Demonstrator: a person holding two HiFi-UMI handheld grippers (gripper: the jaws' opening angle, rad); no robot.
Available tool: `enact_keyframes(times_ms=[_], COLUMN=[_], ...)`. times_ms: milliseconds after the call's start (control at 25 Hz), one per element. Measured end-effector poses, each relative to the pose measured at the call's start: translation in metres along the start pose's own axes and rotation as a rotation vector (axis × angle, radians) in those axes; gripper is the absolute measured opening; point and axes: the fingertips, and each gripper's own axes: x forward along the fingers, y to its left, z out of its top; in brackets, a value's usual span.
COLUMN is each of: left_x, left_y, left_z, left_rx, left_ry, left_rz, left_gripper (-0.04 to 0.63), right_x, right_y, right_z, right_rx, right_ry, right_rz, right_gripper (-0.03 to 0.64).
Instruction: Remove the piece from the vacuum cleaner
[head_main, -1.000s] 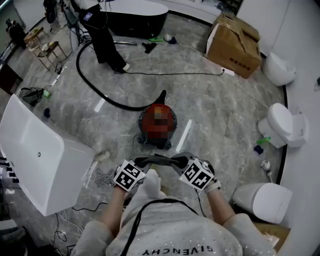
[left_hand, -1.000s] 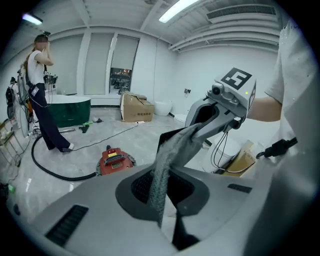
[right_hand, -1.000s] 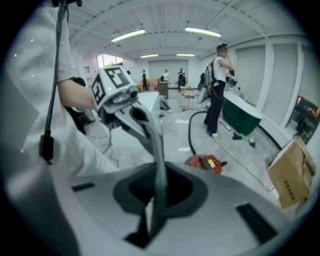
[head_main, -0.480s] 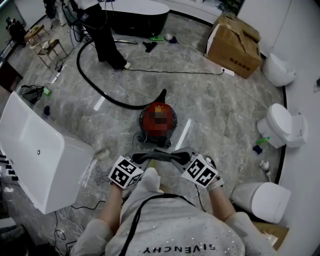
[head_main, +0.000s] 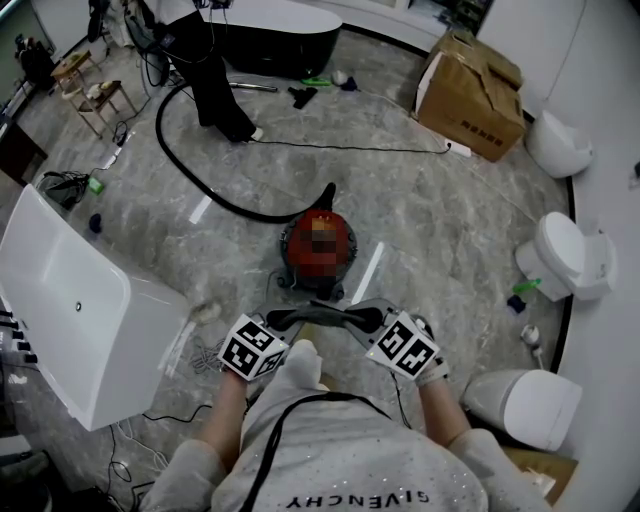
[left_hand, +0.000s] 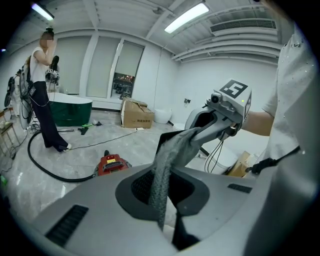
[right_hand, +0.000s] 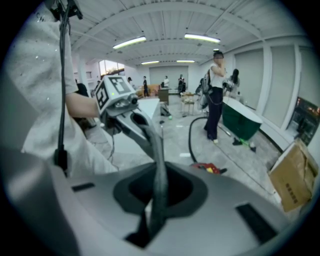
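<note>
Both grippers have drawn slightly further apart than a second ago, and the vacuum cleaner (head_main: 318, 243) sits a little higher in the head view. The left gripper (head_main: 281, 322) and right gripper (head_main: 366, 318) each have their jaws pinched together on one end of the piece (head_main: 320, 316). It spans the gap between them in front of the person's chest, off the floor (head_main: 440, 210) and well apart from the vacuum cleaner.

Floor: polished grey stone with pale marbling and streaks of reflected light. In the gripper views the ceiling is white and beamed, with strip lights (right_hand: 201, 37).

A thick black hose (head_main: 190, 175) curves from the vacuum cleaner toward a standing person (head_main: 215, 85). A thin black cable (head_main: 350, 148) runs across the floor toward the cardboard box (head_main: 470, 95).

Left: a white rectangular bathtub (head_main: 80, 310), smooth and glossy. Top: a dark oval bathtub (head_main: 285, 35). Right edge: glossy white toilets (head_main: 565, 250).

Cardboard box: brown, flaps partly raised; its contents cannot be seen.

Piece: a narrow, flexible strip of grey woven, mesh-like fabric, widening toward the right gripper in the left gripper view.

Vacuum cleaner: a low, round red body on a black base.
</note>
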Motion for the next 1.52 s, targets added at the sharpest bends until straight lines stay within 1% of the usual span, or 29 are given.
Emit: enact_keyframes(times_ms=[760, 1040, 1240, 1520], left_x=[0.005, 0.011, 0.015, 0.021], left_y=[0.008, 0.011, 0.01, -0.004], left_z=[-0.007, -0.012, -0.009, -0.007], left_rx=[-0.025, -0.034, -0.029, -0.012], left_ry=[0.009, 0.031, 0.035, 0.036], left_rz=[0.002, -0.015, -0.038, -0.058], left_gripper=[0.034, 0.035, 0.035, 0.034], right_x=[0.011, 0.017, 0.013, 0.001], right_y=[-0.003, -0.006, -0.007, -0.004], right_z=[-0.003, -0.007, -0.008, -0.019], right_rx=[0.016, 0.021, 0.011, 0.012], right_ry=[0.005, 0.027, 0.029, 0.028], right_rz=[0.0, 0.0, -0.023, -0.06], right_gripper=[0.038, 0.038, 0.038, 0.037])
